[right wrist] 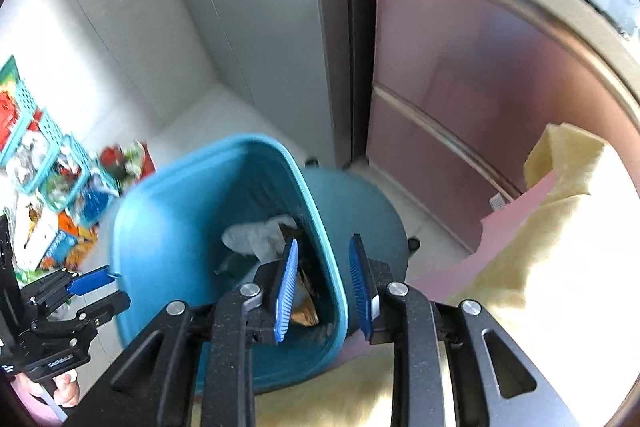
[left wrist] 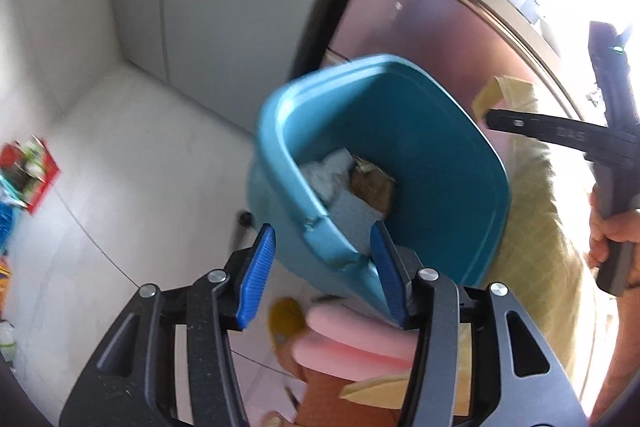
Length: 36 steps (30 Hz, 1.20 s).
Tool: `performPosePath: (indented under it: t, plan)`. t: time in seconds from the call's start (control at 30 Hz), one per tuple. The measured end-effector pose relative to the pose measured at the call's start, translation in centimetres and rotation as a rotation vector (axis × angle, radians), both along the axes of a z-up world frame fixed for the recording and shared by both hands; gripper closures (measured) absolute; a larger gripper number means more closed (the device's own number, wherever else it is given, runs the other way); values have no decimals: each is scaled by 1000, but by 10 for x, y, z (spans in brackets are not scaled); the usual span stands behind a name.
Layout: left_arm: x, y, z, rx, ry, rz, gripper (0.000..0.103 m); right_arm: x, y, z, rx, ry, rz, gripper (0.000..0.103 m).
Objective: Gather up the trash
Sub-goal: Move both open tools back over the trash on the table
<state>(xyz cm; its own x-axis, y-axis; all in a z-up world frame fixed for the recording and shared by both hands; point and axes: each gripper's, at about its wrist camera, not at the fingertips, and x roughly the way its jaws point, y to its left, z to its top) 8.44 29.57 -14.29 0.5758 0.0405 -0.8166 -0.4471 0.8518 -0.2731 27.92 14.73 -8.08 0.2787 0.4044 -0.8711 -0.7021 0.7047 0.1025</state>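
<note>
Underfoot, pale tiled floor beside grey cabinet doors. One teal bin, tilted, holding white paper and brown scraps. Left gripper and right gripper both parted, straddling opposite rim edges, pads clear. Only from the right wrist: teal baskets of packets.

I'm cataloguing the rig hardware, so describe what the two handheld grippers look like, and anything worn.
Both the left gripper and the right gripper share one build: black, speckled metal linkage arms with triangular cut-outs, round silver pivot pins, and flat fingers faced with ribbed blue pads. Seen from the left wrist camera, the right gripper's handle is a dark bar with a small green light. No sleeves show; a pale yellow garment is worn.
</note>
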Motion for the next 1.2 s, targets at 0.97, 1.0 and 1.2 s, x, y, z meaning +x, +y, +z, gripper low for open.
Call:
performPosePath:
  t: [0.97, 1.0, 1.2]
  plan:
    - [-8, -336, 96, 65, -387, -942, 38, -249, -396, 74, 270, -456, -696, 45]
    - [-5, -351, 93, 66, -374, -967, 38, -252, -411, 69, 261, -456, -730, 45]
    - [21, -424, 80, 82, -320, -1075, 38, -278, -489, 49, 216, -430, -943, 44]
